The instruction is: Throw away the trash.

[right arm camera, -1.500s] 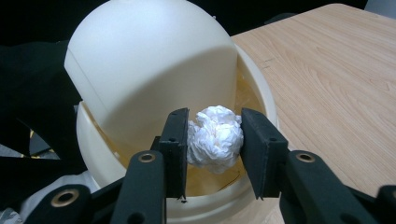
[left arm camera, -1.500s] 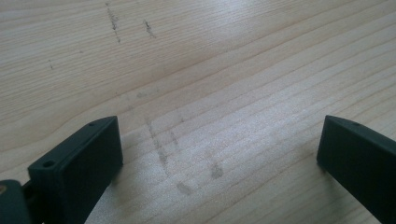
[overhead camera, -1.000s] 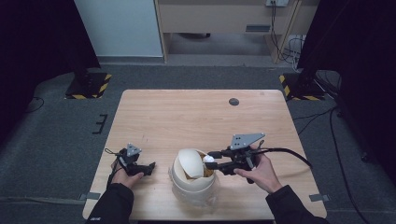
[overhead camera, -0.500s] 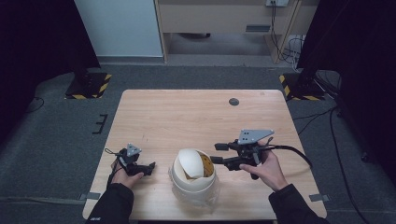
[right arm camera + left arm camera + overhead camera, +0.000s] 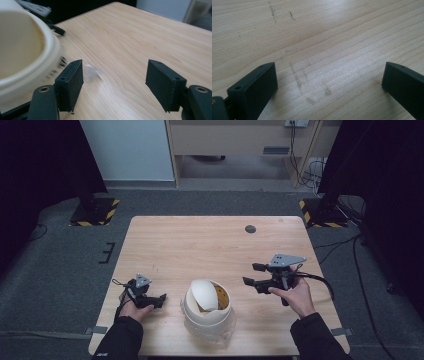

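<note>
Withdrew right gripper (image 5: 254,274) to the right of cream tub (image 5: 207,312), jaws just opened wide with nothing between; left gripper (image 5: 159,300) left of tub, jaws spread on bare table (image 5: 200,245); best backed off level, sparing the loose lid (image 5: 203,295).

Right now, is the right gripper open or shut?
Open. The right gripper has just been opening; its jaws stand wide apart with nothing between them, beside the white bucket, not touching it.

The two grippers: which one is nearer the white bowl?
The left gripper, low beside the bowl; the right gripper, open and empty, is held higher and farther off.
</note>
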Tool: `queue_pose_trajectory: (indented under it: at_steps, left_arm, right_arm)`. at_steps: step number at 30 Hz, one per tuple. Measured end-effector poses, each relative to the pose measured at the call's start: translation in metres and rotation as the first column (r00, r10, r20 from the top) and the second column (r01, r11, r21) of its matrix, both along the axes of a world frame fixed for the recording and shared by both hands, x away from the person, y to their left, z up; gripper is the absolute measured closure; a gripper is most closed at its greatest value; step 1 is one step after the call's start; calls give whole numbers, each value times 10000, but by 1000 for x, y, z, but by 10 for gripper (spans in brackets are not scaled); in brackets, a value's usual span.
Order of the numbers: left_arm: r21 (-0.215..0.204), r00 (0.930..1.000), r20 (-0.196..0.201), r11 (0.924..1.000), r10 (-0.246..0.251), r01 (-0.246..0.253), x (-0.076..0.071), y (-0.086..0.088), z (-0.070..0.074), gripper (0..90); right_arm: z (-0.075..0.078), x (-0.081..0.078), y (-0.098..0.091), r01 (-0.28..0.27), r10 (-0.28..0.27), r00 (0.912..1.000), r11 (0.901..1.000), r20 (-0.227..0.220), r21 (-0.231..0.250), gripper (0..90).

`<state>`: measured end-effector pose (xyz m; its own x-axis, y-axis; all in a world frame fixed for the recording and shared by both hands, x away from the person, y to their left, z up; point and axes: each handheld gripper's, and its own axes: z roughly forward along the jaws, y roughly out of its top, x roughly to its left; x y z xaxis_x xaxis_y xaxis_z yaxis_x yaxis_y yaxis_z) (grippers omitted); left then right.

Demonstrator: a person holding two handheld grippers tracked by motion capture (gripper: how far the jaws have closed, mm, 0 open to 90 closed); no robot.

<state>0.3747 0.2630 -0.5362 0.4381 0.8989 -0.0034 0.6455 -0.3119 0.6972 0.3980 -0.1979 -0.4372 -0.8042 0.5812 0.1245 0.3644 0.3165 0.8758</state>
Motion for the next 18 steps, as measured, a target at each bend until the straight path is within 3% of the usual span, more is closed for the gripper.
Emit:
queue_pose_trajectory:
  at_steps: [5,10,14,18]
  left_arm:
    - [18,10000,-1,10000,-10,10,0,0,0,0]
    - [21,10000,4,10000,-7,7,0,0,0,0]
    - [20,10000,5,10000,-5,5,0,0,0,0]
    - [20,10000,6,10000,-5,5,0,0,0,0]
  right_arm:
    - [-19,9,-19,780,-792,9964,9961,-297,-402,280]
    - [-35,17,-37,1536,-1581,9857,9853,-581,-748,264]
    - [-49,22,-48,2166,-2278,9700,9683,-843,-1247,239]
    - [-58,25,-58,2860,-3055,9466,9431,-1028,-1696,203]
